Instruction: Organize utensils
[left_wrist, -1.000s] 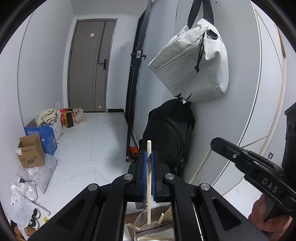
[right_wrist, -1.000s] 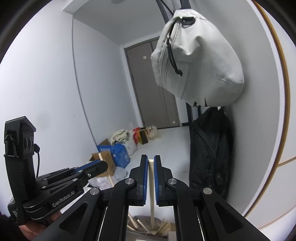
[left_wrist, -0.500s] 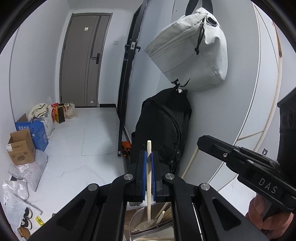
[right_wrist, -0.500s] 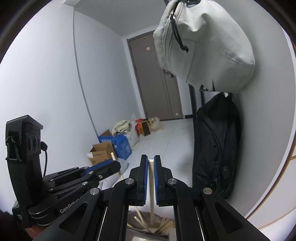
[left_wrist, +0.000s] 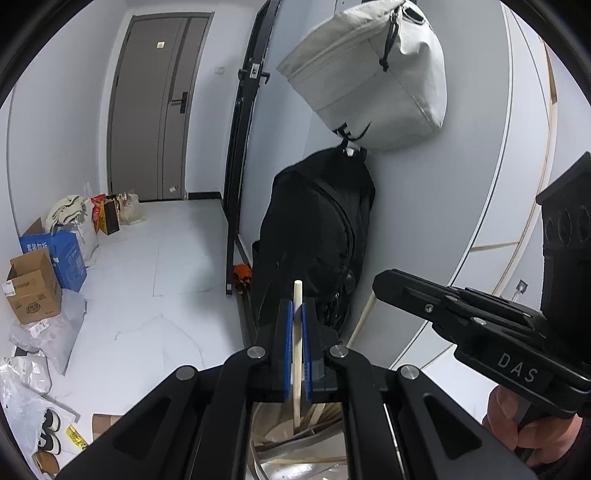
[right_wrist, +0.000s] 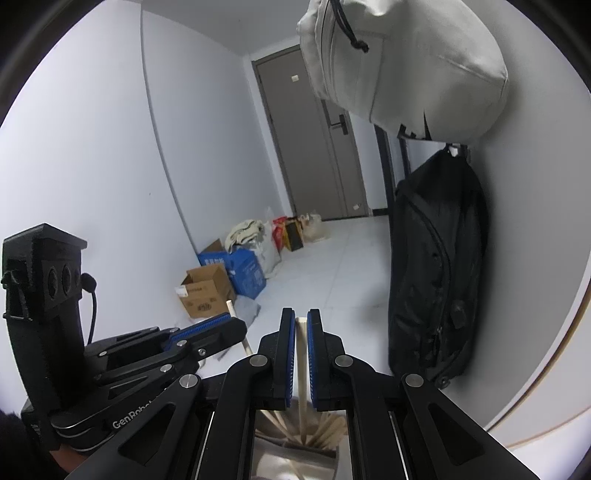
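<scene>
Lowered since the earlier frames, both views tipped further down, with the grey door and hanging bags sitting higher and more of the metal container showing at the bottom edge. Left gripper (left_wrist: 297, 325) clamped on an upright wooden chopstick (left_wrist: 297, 343), blue pads pressed against either side, top end poking above the fingertips, lower end reaching down into the steel utensil cup (left_wrist: 280, 439) among other wooden sticks. Right gripper (right_wrist: 301, 332) likewise closed on a second wooden chopstick (right_wrist: 302, 387), held upright between its blue pads, lower end down in the same cup (right_wrist: 266, 458) beside a fan of pale sticks. Right gripper also seen from the left camera, at the right side, gripped by a hand (left_wrist: 517, 424). Left gripper also seen from the right camera, at lower left. Behind: black backpack (left_wrist: 317, 236) hanging against the wall, light grey bag (left_wrist: 369, 70) above it, cardboard box (left_wrist: 31, 288) and blue box (left_wrist: 62, 254) on the white tiled floor.
</scene>
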